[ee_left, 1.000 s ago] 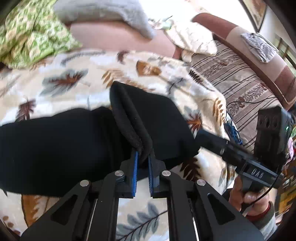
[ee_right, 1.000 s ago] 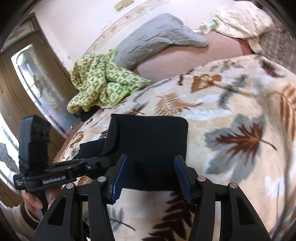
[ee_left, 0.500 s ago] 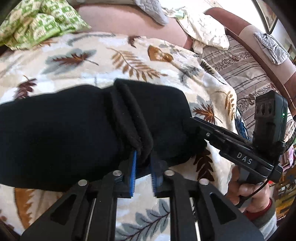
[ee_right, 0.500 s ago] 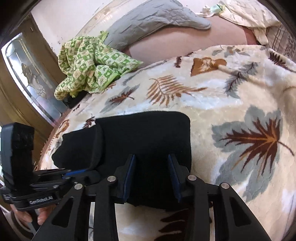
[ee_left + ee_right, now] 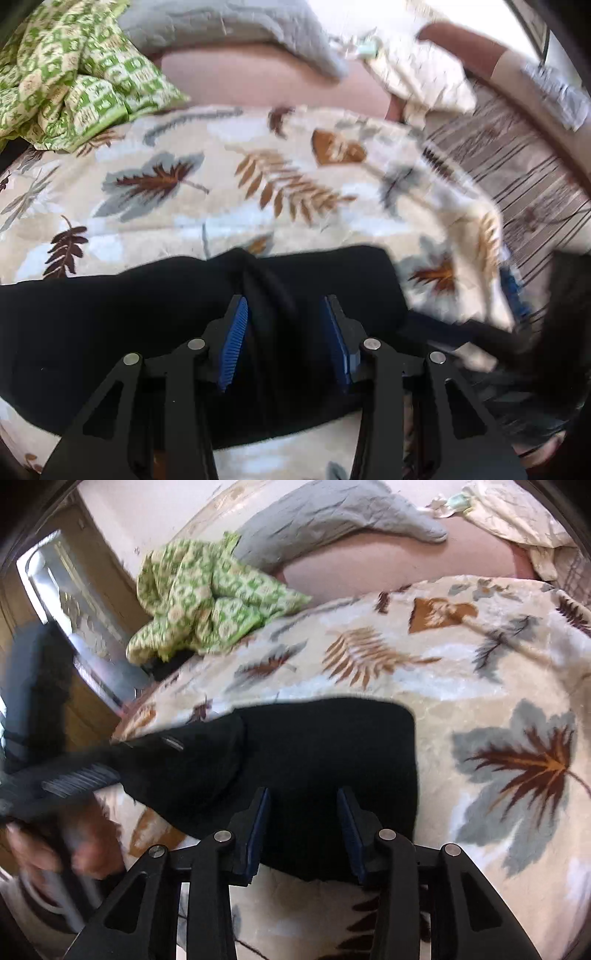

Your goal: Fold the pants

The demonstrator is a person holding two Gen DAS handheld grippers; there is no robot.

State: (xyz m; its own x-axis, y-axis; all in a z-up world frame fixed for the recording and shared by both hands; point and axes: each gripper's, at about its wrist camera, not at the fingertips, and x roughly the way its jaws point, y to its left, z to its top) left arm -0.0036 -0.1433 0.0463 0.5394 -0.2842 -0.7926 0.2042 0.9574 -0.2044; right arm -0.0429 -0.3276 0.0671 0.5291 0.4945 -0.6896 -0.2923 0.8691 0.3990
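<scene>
One cream leaf-printed fleece blanket (image 5: 207, 206) carries one folded pair of black fleece pants (image 5: 325, 760), lying flat. Left gripper (image 5: 283, 332) and right gripper (image 5: 302, 823), jaws parted, hold nothing, seemingly just above it. No writing is legible.

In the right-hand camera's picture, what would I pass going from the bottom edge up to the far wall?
The right tool, open → black pants → leaf-patterned blanket → pink sheet → grey pillow.
</scene>
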